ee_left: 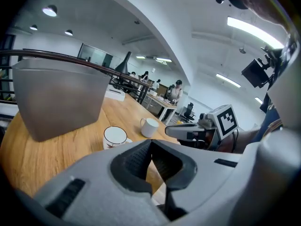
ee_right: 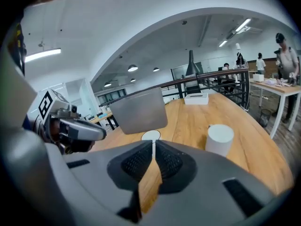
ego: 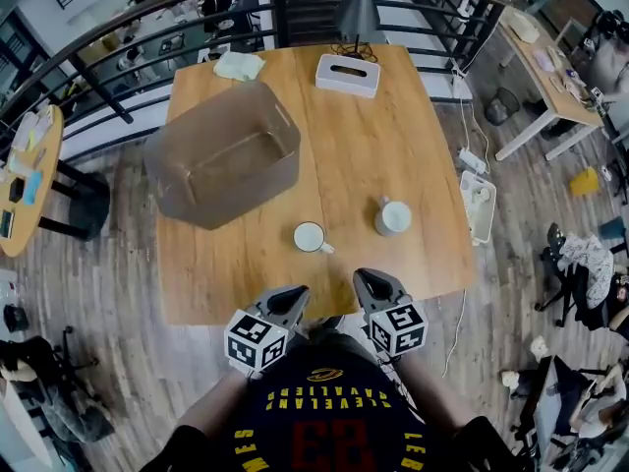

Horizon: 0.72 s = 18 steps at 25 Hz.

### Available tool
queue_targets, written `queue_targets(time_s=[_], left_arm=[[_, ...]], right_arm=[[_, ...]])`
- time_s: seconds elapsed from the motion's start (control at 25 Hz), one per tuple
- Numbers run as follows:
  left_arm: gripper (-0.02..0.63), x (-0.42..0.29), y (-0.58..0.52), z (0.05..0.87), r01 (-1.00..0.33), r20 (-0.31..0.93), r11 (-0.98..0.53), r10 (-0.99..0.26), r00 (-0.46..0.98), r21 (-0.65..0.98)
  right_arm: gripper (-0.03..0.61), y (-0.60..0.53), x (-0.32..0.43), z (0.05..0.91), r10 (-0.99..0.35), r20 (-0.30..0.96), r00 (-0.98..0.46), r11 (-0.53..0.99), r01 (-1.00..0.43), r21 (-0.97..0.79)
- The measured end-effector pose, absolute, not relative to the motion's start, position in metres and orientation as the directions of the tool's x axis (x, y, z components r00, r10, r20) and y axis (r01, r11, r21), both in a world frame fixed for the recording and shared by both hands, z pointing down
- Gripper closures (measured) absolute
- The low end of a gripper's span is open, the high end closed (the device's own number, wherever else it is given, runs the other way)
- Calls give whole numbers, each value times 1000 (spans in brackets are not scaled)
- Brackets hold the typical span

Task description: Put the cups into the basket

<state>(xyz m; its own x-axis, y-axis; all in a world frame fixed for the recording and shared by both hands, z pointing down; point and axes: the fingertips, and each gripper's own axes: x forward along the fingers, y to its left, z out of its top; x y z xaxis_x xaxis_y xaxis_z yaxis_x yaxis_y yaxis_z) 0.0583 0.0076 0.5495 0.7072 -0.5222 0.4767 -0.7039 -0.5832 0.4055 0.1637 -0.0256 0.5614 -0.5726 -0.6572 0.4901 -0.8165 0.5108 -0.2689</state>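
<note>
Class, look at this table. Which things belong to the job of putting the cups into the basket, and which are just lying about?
Belong to the job:
dark-rimmed cup
plain white cup
basket

Just lying about:
tissue box
cloth
lamp

**A:** Right gripper view: the rimmed cup [ee_right: 151, 135] barely peeks over the right gripper [ee_right: 154, 145], and only its rim shows!

**B:** The plain cup [ee_right: 219, 138] has its base hidden behind that same grey body.

**A:** Left gripper view: the rimmed cup's lower edge is tucked behind the left gripper [ee_left: 151, 144].

**B:** Head view: the shirt [ego: 324, 421] is cut off at the bottom edge. That far person [ee_right: 286, 55] is too small to make out.
</note>
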Motion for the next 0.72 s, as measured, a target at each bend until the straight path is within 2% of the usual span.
queue_targets(time_s=[0.16,0.24,0.52,0.72], left_arm=[[601,46,4,543,-766,466,-528,-608,643,368],[601,39,2,543,-781,461,-507,-629,625,366],[597,17,-3,551,-795,470,-463,-642,606,392],[526,14,-17,550,-787,473,-482,-630,616,384]], right_arm=[[546,-34,156,579,-614,506,-606,587,-779,-220],[506,-39,150,588,-589,522,-618,621,-759,-198],[459,-55,128,622,-510,607,-609,720,-689,-85],[439,-62,112,643,-465,656,-595,749,-659,-66]])
